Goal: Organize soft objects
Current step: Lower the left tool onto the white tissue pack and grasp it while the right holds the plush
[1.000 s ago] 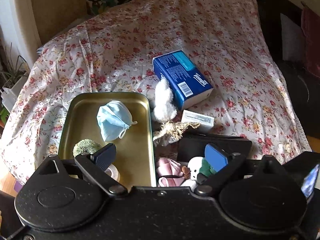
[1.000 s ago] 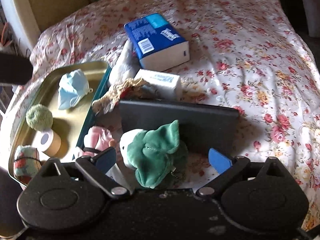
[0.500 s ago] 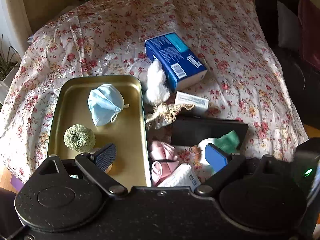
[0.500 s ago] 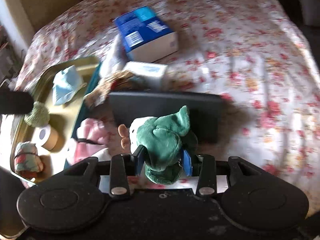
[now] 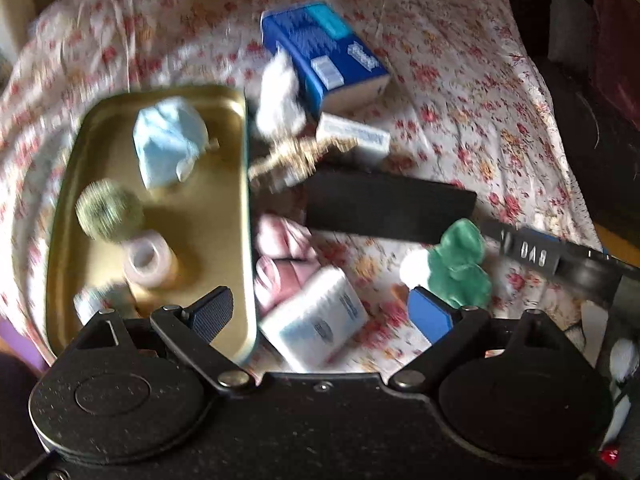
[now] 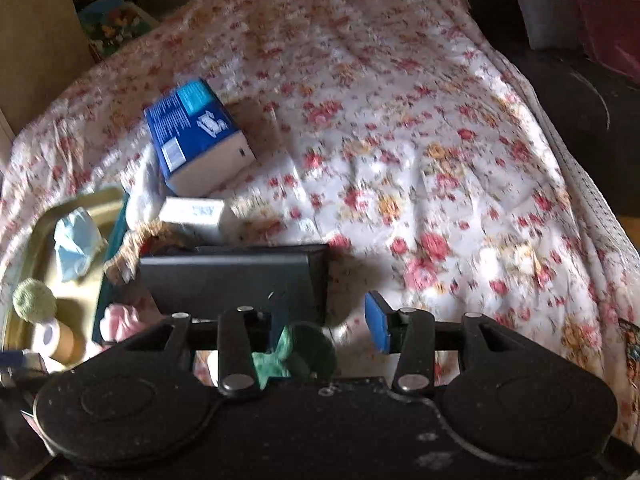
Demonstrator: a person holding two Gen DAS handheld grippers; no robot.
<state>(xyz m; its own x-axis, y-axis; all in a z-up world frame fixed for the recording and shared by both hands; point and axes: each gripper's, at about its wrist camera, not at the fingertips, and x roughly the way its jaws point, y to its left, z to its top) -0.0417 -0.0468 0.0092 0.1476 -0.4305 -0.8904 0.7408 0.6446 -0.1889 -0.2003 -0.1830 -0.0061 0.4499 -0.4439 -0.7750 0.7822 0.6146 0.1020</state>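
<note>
Midway through the sort, your right gripper [image 6: 326, 332] carries a green plush toy [image 6: 296, 356] over the floral bedspread [image 6: 440, 160], just in front of the black case [image 6: 232, 276]. Its jaws are set narrow and pinch the toy low down, close to the camera. They have just eased open a little with the toy between them, and blur makes the blue pad's contact hard to read, so the hold looks slight.

Your left gripper [image 5: 320, 312] hangs tilted downward with its fingers spread wide and holding nothing. It straddles the near edge of the gold tray [image 5: 224, 240] and a white pocket tissue pack [image 5: 316, 320], probably lined up for the next pick.

The tray appears to be the collecting place. It holds a blue face mask [image 5: 168, 140], a green scrubber ball [image 5: 108, 210] and a roll of tape [image 5: 148, 258].

A pink cloth [image 5: 280, 248] lies just beside the tray's rim, and the big blue tissue pack [image 5: 320, 52] sits farther back, both yet to be sorted. The plush is well apart from the tray, to its right.
</note>
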